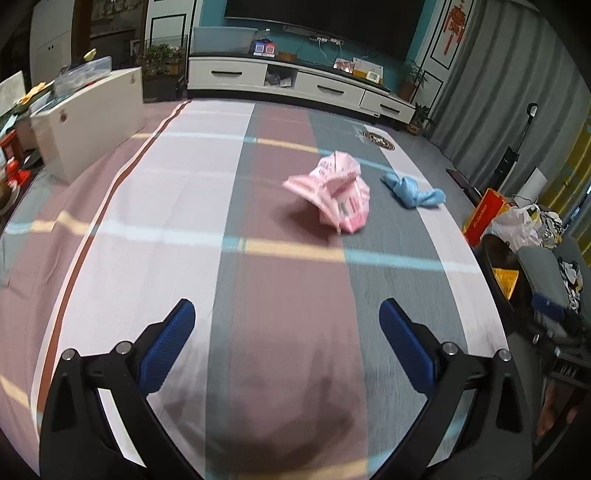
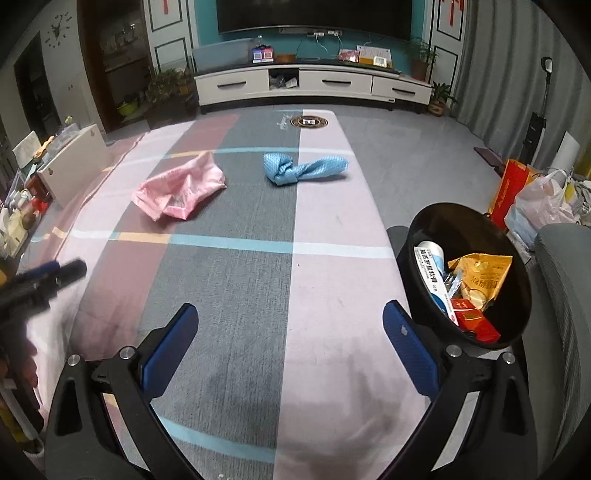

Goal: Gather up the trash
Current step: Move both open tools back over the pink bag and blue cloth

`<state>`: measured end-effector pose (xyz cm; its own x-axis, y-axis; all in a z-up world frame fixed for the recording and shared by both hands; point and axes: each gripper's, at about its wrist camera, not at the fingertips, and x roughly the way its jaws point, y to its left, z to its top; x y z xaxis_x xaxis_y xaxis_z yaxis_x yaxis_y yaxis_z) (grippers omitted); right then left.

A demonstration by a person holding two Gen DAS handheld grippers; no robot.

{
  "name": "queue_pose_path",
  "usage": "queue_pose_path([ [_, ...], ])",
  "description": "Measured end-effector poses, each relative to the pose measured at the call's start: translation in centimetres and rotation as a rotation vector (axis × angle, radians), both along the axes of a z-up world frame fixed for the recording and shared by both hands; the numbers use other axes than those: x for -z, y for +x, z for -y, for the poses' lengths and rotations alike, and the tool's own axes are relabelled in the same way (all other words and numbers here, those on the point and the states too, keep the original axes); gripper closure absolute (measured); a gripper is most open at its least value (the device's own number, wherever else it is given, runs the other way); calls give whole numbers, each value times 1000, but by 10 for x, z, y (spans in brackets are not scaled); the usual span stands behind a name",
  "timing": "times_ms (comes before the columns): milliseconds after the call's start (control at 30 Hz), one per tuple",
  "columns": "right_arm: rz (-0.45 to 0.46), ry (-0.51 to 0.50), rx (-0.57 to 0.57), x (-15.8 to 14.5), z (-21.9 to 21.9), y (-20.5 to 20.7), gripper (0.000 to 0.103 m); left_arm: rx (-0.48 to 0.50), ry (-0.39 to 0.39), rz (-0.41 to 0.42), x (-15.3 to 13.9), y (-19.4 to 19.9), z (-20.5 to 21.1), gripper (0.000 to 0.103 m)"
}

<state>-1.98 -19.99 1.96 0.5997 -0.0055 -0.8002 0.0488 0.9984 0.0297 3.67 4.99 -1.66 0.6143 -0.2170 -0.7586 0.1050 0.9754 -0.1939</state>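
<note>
Here, both grippers [image 1: 287, 314] [image 2: 290, 319] hover, spread.

A home living room — a large dark TV [image 2: 314, 14] hangs on a teal wall above a long white cabinet [image 2: 314, 83] with drawers. Potted plants [image 2: 421, 55] stand beside it, grey curtains [image 1: 491, 81] cover one side, and a striped cloth [image 2: 229, 229] covers the table — household clutter crowds the edges.

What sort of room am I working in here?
Most likely a home living room: a big TV hangs over a long white cabinet, with potted plants beside it. You are working over a table under a striped cloth, a black bin at its right edge.
</note>
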Motion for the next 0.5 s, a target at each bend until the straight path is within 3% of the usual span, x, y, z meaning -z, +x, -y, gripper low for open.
queue_pose_path([
  [267, -19, 102, 51, 14, 24, 22, 5, 45, 4, 74, -16, 58, 21, 4],
  [500, -24, 134, 76, 24, 36, 31, 5, 218, 163, 60, -17, 119, 50, 6],
])
